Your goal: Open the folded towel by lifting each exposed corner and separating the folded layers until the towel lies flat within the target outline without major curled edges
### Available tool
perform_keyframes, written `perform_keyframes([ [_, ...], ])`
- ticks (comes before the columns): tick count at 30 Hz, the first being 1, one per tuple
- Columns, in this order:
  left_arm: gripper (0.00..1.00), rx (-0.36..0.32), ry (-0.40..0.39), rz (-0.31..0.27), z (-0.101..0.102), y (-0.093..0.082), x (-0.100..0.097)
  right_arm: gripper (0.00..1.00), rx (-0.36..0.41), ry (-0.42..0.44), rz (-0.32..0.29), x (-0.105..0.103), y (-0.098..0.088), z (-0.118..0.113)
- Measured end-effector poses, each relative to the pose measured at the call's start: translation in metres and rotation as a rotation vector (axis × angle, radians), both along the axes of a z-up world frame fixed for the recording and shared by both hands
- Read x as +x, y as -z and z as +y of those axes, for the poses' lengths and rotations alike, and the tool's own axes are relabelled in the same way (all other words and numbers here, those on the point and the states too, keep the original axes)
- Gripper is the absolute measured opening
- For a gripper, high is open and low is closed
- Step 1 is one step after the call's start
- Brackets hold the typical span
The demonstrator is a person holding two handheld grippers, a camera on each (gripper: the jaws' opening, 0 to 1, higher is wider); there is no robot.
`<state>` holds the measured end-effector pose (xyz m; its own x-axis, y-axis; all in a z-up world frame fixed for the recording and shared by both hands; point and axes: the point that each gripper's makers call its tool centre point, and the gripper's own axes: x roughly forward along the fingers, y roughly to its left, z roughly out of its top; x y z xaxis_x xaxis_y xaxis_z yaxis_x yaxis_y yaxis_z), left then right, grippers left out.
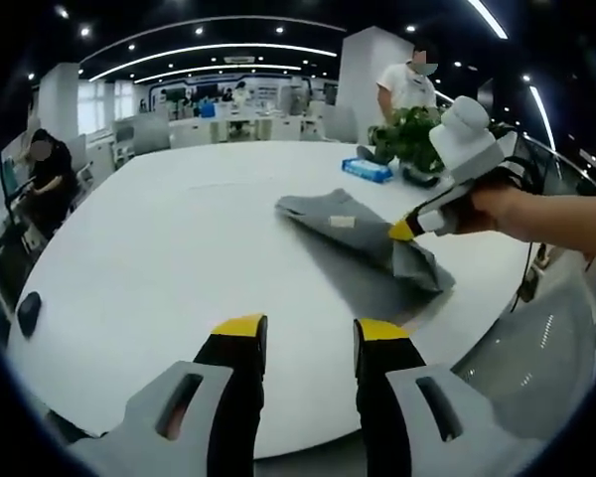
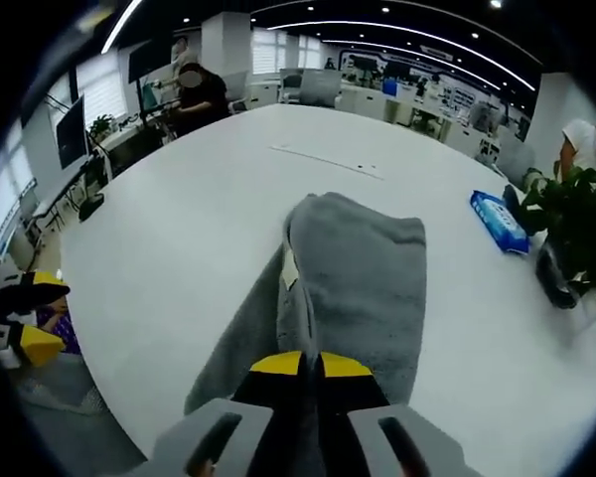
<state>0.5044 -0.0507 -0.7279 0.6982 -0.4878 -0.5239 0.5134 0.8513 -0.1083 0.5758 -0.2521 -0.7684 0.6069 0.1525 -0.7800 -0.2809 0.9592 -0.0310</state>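
Towel: the grey towel point(image 2: 353, 288) is lying folded on the white table point(image 2: 179, 248), filling the centre of the right gripper view; in the left gripper view it is being seen right of centre, with one layer raised off the layer below.
Long axis: in the right gripper view the fold is running from the lower centre up toward the upper centre, straight away from the jaws.
Label: a small pale tag point(image 2: 290, 270) is showing at the left fold edge.
Right gripper: the right gripper point(image 2: 311, 364) is being held pinched on the near edge of the towel, jaws together with cloth between them; in the left gripper view it is reaching in from the right.
Left gripper: the left gripper point(image 1: 303, 333) is being held with its jaws apart and nothing between them, low in the left gripper view, well apart from the towel.
Deciding relation: the towel is lying up and right of the left gripper, so the right gripper is judged the nearer one for peeling the upper layer back.
Target outline: a faint line point(image 2: 326, 161) is being seen on the table beyond the towel; whether it is the outline cannot be told.
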Motion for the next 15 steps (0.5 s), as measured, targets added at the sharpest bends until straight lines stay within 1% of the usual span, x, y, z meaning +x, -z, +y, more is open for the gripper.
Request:
perform_keyframes([
  [5, 0.34, 0.0, -0.007, 0.0, 0.002, 0.0, 0.001, 0.01, -0.002, 0.021, -0.016, 0.002, -0.006, -0.012],
  [10, 0.34, 0.004, -0.019, -0.001, 0.005, 0.001, 0.002, 0.01, -0.004, 0.046, -0.018, 0.002, -0.009, -0.027],
  [15, 0.34, 0.014, -0.019, 0.005, 0.005, 0.003, 0.003, 0.01, 0.018, 0.082, -0.028, 0.001, -0.014, -0.039],
])
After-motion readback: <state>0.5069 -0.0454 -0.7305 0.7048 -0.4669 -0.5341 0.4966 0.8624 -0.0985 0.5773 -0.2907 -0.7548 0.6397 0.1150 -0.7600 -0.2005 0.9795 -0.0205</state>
